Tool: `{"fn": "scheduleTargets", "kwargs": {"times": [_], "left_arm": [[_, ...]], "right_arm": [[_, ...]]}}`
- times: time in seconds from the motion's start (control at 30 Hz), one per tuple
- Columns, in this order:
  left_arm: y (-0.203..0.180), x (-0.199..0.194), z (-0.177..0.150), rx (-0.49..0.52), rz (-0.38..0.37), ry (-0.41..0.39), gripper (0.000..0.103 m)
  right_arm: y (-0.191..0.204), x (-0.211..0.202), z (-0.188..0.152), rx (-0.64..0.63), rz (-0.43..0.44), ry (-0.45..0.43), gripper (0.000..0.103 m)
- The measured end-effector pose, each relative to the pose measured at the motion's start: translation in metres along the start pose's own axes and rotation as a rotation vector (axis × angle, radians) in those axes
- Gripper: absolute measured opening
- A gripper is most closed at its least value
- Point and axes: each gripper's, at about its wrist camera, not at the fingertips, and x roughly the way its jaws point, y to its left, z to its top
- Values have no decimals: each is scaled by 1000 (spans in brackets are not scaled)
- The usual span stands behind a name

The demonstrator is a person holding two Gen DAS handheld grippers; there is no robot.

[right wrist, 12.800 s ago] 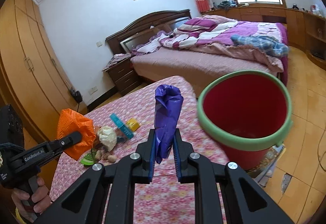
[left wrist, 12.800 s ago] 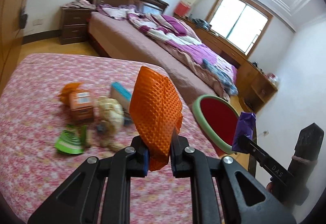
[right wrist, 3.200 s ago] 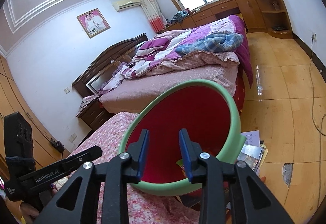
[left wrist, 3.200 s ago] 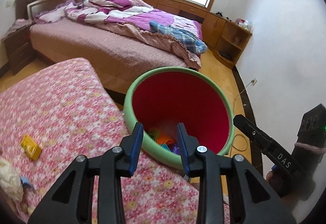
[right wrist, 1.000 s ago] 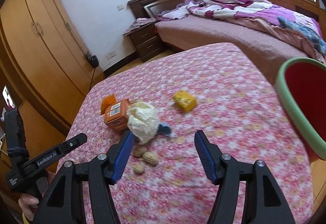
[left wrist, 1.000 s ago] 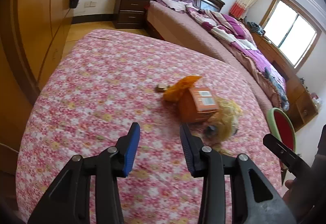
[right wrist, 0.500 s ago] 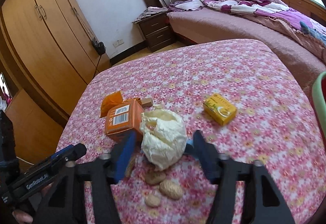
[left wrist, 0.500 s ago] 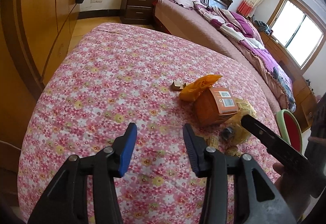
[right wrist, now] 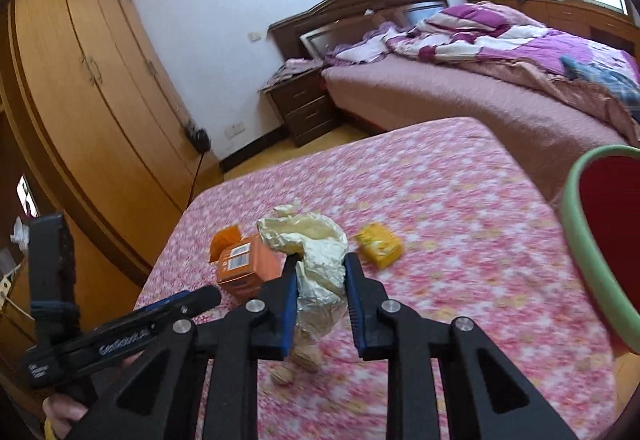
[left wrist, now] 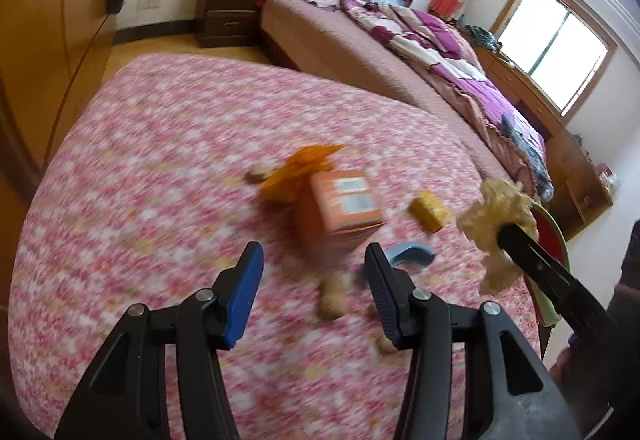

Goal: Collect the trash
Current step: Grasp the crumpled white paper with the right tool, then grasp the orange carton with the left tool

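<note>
Trash lies on a pink flowered tabletop (left wrist: 140,168). My right gripper (right wrist: 320,280) is shut on a crumpled cream paper wad (right wrist: 316,264) and holds it above the cloth; the wad also shows in the left wrist view (left wrist: 496,216). My left gripper (left wrist: 312,276) is open and empty, just short of an orange carton (left wrist: 340,208) with an orange wrapper (left wrist: 296,172) behind it. A yellow packet (left wrist: 428,210), a blue scrap (left wrist: 412,254) and peanuts (left wrist: 332,300) lie nearby. The red bin with a green rim (right wrist: 592,248) stands at the table's right edge.
A large bed (right wrist: 500,80) with purple bedding lies beyond the table, with a dark nightstand (right wrist: 304,108) beside it. Wooden wardrobes (right wrist: 80,88) line the left wall. A wooden floor strip (left wrist: 168,44) runs between table and bed.
My right gripper has closed on the paper wad and lifted it off the cloth. My left gripper has moved closer to the orange carton and stays open.
</note>
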Motion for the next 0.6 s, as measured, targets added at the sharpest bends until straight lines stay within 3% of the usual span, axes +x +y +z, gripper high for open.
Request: {"fn": "scheduleTargets", "kwargs": {"times": [0.2,0.37,0.6], "left_arm": [[-26,19,8,39,14,-1,53],[-36,38,8,74,107,-22,53],[-23,56,8,28,177,-21,53]], "right_arm": [[-31,-24,-7,71,-37,-13,24],[-50,-32,-13,116,-51,-17,24],[-65,-34,-18,145,-51,-18,24]]}}
